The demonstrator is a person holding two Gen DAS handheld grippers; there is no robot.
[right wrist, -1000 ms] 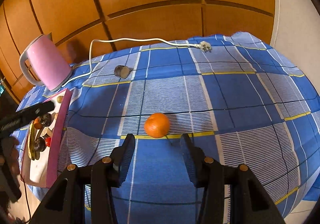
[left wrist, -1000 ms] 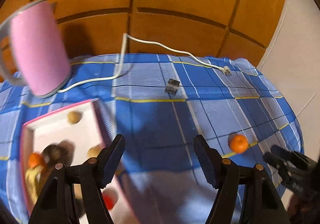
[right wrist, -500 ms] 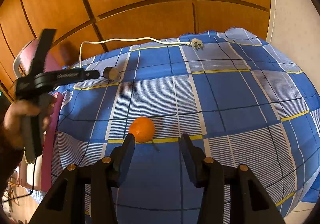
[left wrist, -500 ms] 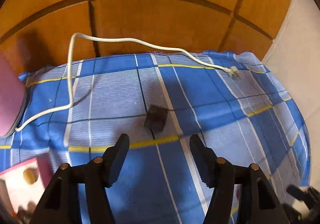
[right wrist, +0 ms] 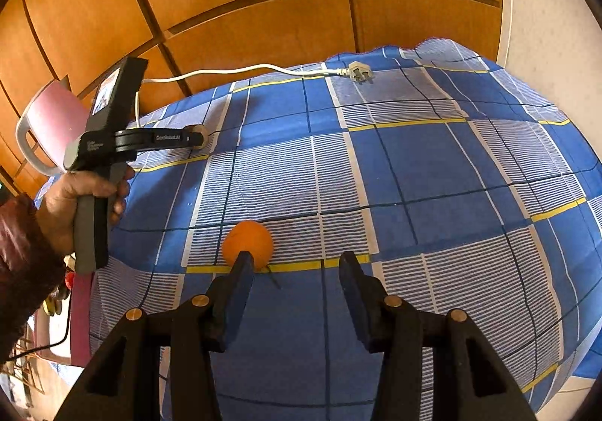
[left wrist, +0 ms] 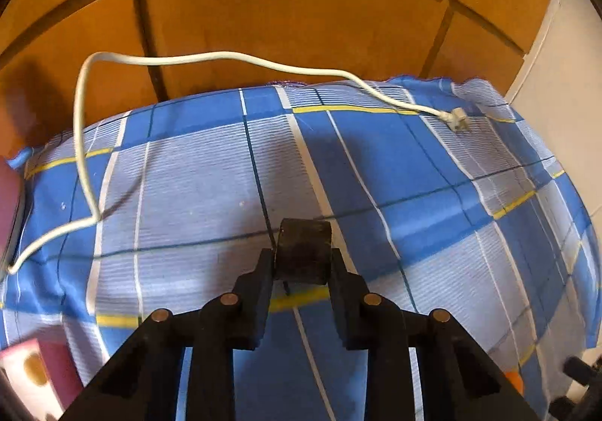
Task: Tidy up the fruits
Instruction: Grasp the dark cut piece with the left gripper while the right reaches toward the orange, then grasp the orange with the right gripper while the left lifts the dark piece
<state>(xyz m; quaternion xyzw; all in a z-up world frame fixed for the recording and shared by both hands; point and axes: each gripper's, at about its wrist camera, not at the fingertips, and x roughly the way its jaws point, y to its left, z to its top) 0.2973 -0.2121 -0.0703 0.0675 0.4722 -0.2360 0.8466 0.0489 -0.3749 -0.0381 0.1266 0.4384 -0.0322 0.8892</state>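
Wood panelling backs a surface under a blue checked cloth (left wrist: pixel 395 165). At six o'clock, the left tool (left wrist: pixel 301 263) pinches a dark chunk (left wrist: pixel 303 250); its shallow hold could slip. The right tool (right wrist: pixel 293 270) hangs spread, with the orange (right wrist: pixel 248 238) at its left finger, liable to roll.

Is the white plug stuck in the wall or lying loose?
Loose. The white plug lies on the checked cloth, prongs bare.

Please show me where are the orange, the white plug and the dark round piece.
orange (right wrist: pixel 246 239), right wrist view, upper skin.
white plug (right wrist: pixel 360 74), right wrist view, its body.
dark round piece (left wrist: pixel 303 250), left wrist view, its side.
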